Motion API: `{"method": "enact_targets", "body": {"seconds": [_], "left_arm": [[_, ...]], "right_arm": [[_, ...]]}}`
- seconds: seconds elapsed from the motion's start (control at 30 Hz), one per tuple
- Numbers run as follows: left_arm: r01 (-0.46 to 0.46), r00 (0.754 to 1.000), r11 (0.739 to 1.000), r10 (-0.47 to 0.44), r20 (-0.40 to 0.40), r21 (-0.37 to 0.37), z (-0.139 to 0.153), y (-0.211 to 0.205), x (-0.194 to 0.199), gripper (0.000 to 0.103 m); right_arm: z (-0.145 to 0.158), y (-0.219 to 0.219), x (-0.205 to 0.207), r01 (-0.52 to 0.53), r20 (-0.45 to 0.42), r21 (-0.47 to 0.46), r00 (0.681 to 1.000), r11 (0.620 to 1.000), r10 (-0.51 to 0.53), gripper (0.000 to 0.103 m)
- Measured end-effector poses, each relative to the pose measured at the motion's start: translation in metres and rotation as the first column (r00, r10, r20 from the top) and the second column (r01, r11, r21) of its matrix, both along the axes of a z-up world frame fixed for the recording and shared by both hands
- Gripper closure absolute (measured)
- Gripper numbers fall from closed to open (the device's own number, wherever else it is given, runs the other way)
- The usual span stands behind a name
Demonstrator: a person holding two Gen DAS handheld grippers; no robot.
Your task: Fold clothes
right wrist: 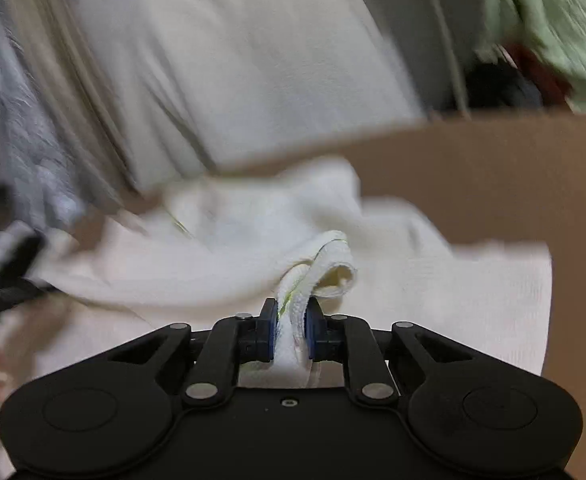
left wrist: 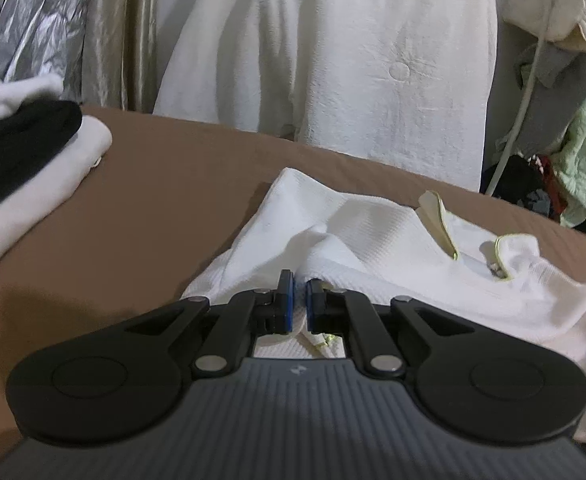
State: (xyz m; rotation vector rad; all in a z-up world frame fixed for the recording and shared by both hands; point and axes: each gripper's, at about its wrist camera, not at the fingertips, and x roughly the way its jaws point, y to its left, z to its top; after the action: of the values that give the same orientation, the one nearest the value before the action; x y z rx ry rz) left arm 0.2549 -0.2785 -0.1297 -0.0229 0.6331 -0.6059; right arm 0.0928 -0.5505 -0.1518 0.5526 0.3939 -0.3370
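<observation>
A white waffle-knit garment (left wrist: 373, 232) with pale yellow-green trim lies crumpled on a brown surface (left wrist: 153, 200). My left gripper (left wrist: 300, 280) is shut on a thin fold of it near its left side, and the blue pads nearly meet. In the right wrist view the same garment (right wrist: 233, 264) spreads across the brown surface (right wrist: 493, 184). My right gripper (right wrist: 291, 308) is shut on a bunched, trimmed edge that loops up out of the jaws. That view is blurred.
A folded stack of black and white clothes (left wrist: 21, 152) sits at the left of the surface. White cloth (left wrist: 333, 60) hangs behind the far edge. A heap of green, grey and dark clothes (left wrist: 581, 152) lies at the right.
</observation>
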Motion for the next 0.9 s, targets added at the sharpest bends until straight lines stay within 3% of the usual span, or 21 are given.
{"method": "enact_targets", "body": {"seconds": [0.07,0.1,0.17,0.2,0.27,0.33,0.4,0.5,0.57,0.67,0.7,0.77,0.8,0.83,0.87,0.9], "left_arm": [[0.030,0.998,0.999,-0.032,-0.062,-0.029,0.002,0.008,0.007,0.097],[0.058,0.988,0.996,-0.067,-0.140,-0.066,-0.001,0.015,0.015,0.097],[0.095,0.959,0.992,-0.114,-0.260,-0.084,-0.011,0.022,0.027,0.095],[0.116,0.951,0.993,-0.122,-0.283,-0.037,-0.017,0.021,0.028,0.094],[0.141,0.962,0.979,-0.100,-0.254,0.148,-0.028,0.009,0.021,0.094],[0.141,0.974,0.951,-0.082,-0.212,0.276,-0.032,-0.001,0.012,0.092],[0.130,0.978,0.941,-0.068,-0.198,0.314,-0.025,-0.008,0.006,0.091],[0.123,0.987,0.925,-0.075,-0.144,0.358,-0.006,-0.015,-0.008,0.080],[0.111,0.992,0.931,-0.086,-0.088,0.348,0.011,-0.017,-0.016,0.071],[0.111,0.993,0.943,-0.119,0.008,0.314,0.035,-0.022,-0.028,0.053],[0.127,0.988,0.942,-0.149,0.047,0.311,0.039,-0.025,-0.029,0.042],[0.122,0.984,0.932,-0.159,0.082,0.341,0.038,-0.033,-0.023,0.037],[0.110,0.987,0.924,-0.144,0.066,0.367,0.035,-0.036,-0.018,0.038],[0.117,0.988,0.926,-0.144,0.051,0.359,0.034,-0.037,-0.014,0.039],[0.140,0.987,0.939,-0.159,0.035,0.313,0.034,-0.037,-0.010,0.039],[0.162,0.985,0.952,-0.170,0.009,0.261,0.034,-0.037,-0.004,0.039]], "right_arm": [[0.023,0.003,-0.024,-0.047,0.051,0.022,0.998,0.999,0.045,0.088],[0.034,0.004,-0.036,-0.069,0.068,0.028,0.995,0.997,0.067,0.088],[0.028,0.000,-0.046,-0.093,-0.028,0.105,0.995,0.990,0.097,0.087],[0.014,-0.005,-0.049,-0.065,-0.106,0.172,0.991,0.983,0.084,0.082],[-0.013,-0.016,-0.055,0.006,-0.261,0.296,0.963,0.955,0.074,0.081],[-0.024,-0.020,-0.050,0.024,-0.350,0.293,0.933,0.956,0.084,0.081],[-0.016,-0.022,-0.050,0.014,-0.324,0.281,0.943,0.960,0.082,0.075],[-0.007,-0.029,-0.059,0.030,-0.207,0.287,0.978,0.957,0.032,0.036],[-0.011,-0.036,-0.057,0.044,-0.184,0.310,0.983,0.950,0.014,0.035],[-0.025,-0.042,-0.036,0.067,-0.238,0.284,0.971,0.957,0.003,0.035],[-0.030,-0.040,-0.028,0.058,-0.247,0.262,0.969,0.963,0.009,0.037],[-0.037,-0.029,-0.014,0.027,-0.272,0.195,0.962,0.980,0.028,0.042],[-0.036,-0.017,-0.007,0.014,-0.317,0.113,0.948,0.994,0.023,0.052],[-0.031,-0.006,-0.002,-0.019,-0.342,0.050,0.939,0.999,0.034,0.080],[-0.025,0.003,0.002,-0.058,-0.355,0.000,0.933,0.998,0.054,0.094],[-0.018,0.009,0.002,-0.073,-0.335,-0.027,0.940,0.997,0.060,0.093]]}}
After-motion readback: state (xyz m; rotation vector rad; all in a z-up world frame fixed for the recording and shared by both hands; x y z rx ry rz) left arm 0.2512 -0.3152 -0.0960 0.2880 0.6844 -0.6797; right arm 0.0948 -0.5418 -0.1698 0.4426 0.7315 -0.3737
